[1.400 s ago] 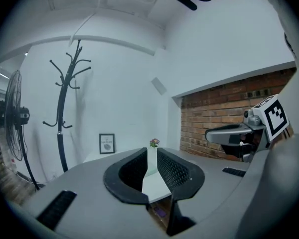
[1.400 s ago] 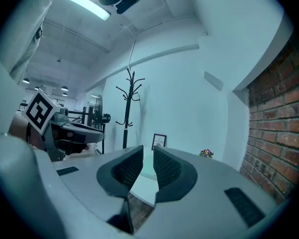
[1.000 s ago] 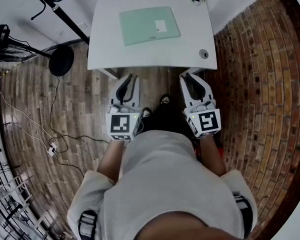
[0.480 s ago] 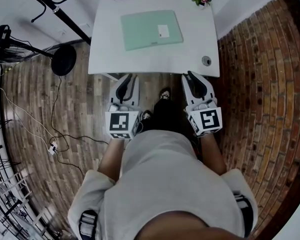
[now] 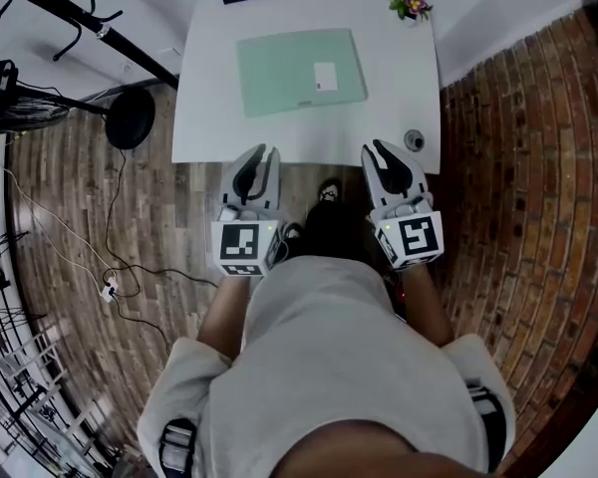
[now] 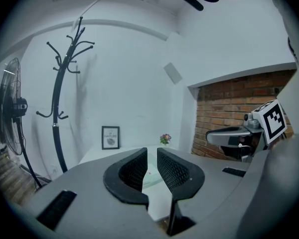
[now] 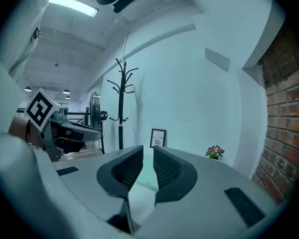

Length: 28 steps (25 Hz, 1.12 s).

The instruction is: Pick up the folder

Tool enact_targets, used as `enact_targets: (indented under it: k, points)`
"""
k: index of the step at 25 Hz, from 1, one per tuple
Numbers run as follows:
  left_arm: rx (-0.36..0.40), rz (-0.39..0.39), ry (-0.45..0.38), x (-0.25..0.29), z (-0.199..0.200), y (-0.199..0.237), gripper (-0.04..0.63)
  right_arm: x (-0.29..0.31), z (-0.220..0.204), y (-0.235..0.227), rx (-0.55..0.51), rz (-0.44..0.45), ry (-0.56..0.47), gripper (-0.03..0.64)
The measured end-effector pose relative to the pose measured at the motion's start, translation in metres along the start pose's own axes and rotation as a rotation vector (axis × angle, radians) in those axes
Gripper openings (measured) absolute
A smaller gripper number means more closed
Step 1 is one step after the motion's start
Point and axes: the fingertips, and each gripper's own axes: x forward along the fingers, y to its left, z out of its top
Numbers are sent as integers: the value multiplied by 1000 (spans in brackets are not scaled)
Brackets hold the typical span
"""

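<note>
Folder [image 5: 300, 71] on table [image 5: 207, 118], ahead of left claw [image 5: 263, 152], right claw [image 5: 375, 148], both narrowly parted, empty

The person wears a pale grey short-sleeved top [image 5: 329, 366] with dark straps [image 5: 175, 444] at both shoulders; dark trousers [image 5: 337, 235] and dark shoes [image 5: 328, 194] with white trim; the left tool [image 5: 260, 153] and right tool [image 5: 377, 148] have light grey shells, black ribbed pads [image 6: 175, 171], and cubes [image 5: 243, 249] bearing black-and-white square markers.

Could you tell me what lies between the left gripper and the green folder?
Only a bare strip of white desk separates the left gripper from the green folder, as the head view shows.
</note>
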Motion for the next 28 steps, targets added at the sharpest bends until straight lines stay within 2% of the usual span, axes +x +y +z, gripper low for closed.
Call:
enact_targets:
  k: [8,14,22,28]
  points:
    - [-1,44,28,58,10,7,52,40,-2,-49,-3,51,-1,63]
    - [-28,96,66,88,10,7,52,59,-13,-85,36,73,12,63]
    - [-62,124,121,108,6,6,52,73,-23,-110,73,96,13,64]
    - [-83,139,141,121,-1,24,52,92,-35,-120,97,86,38,66]
